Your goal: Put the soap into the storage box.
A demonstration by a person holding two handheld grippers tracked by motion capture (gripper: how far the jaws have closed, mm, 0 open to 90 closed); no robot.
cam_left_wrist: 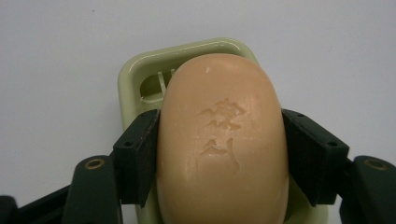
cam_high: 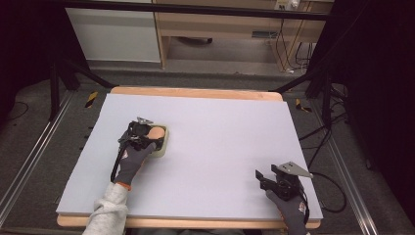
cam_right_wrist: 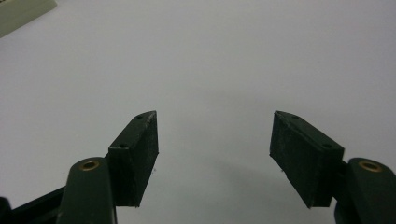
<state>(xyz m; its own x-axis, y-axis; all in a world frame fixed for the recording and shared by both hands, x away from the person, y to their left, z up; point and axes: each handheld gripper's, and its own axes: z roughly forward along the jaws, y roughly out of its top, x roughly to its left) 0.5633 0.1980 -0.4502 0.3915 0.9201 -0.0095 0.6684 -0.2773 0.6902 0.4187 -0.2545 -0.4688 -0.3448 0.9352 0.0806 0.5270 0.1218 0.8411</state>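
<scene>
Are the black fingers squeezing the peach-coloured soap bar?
Touching. In the left gripper view, both black fingers of the left gripper press against the sides of the peach-coloured oval soap bar, with no gap, above the pale green soap dish.

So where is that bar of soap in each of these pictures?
High view: the soap sits left of centre on the table, in front of the left claw.
Left gripper view: it sits mid-picture, clamped between the two black jaws.
Right gripper view: the soap is not in it.
Shared landmark: the pale green soap dish, under the soap; its corner peeks in at the right gripper view's top left.
</scene>
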